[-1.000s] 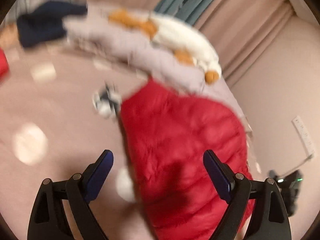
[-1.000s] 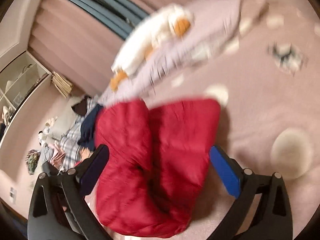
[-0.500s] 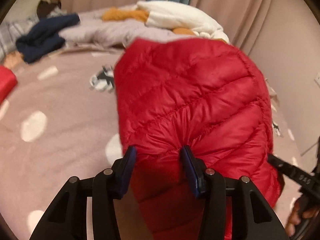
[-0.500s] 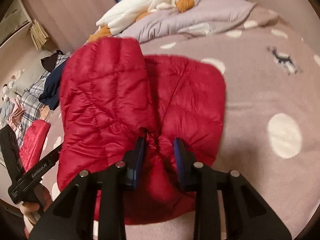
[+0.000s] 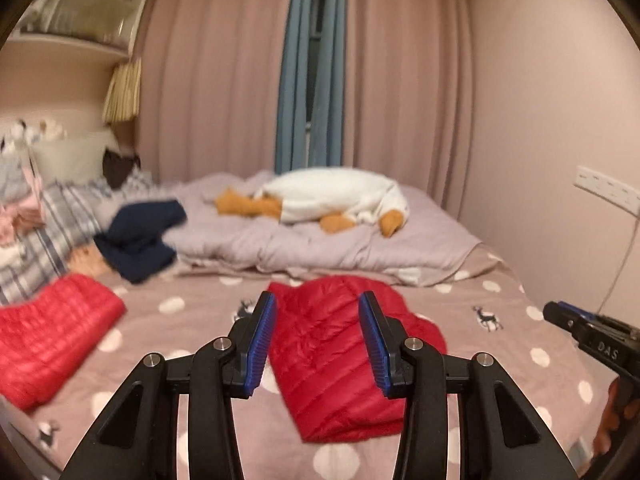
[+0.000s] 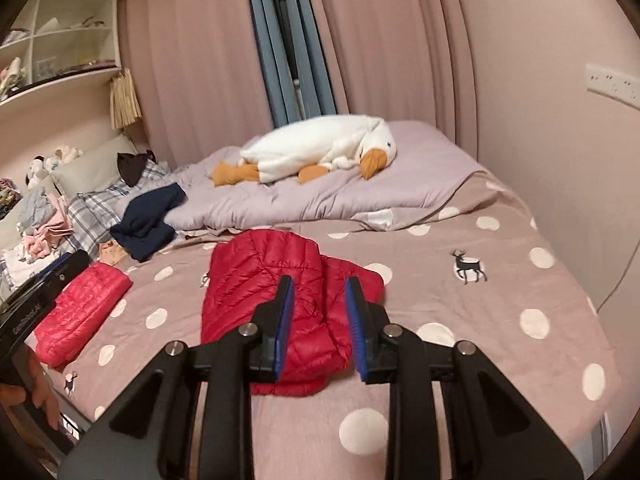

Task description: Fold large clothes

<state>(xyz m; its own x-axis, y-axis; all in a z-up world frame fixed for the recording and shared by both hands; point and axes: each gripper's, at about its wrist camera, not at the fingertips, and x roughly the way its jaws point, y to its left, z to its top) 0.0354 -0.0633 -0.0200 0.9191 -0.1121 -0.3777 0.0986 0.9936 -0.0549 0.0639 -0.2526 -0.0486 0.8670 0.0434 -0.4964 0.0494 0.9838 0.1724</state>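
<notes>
A red quilted down jacket point(image 5: 332, 356) lies folded on the pink polka-dot bedspread point(image 5: 180, 320); it also shows in the right wrist view point(image 6: 260, 280). My left gripper point(image 5: 318, 340) is open and empty, held back above the jacket's near edge. My right gripper point(image 6: 320, 316) is open and empty, likewise pulled back over the jacket. A second folded red down garment point(image 5: 48, 340) lies at the left of the bed, also in the right wrist view point(image 6: 80, 304). The right gripper's body point(image 5: 592, 340) shows at the left view's right edge.
A navy garment point(image 6: 148, 216) lies behind the folded pieces. A white goose plush point(image 6: 320, 148) rests on a lilac duvet point(image 6: 360, 192) at the back. Plaid cloth and a heap of clothes point(image 6: 44, 216) sit far left. Curtains and a wall bound the bed.
Both grippers were shut on the red jacket half a second ago; they have let go, opened and drawn back. The jacket now lies folded on the bed.
</notes>
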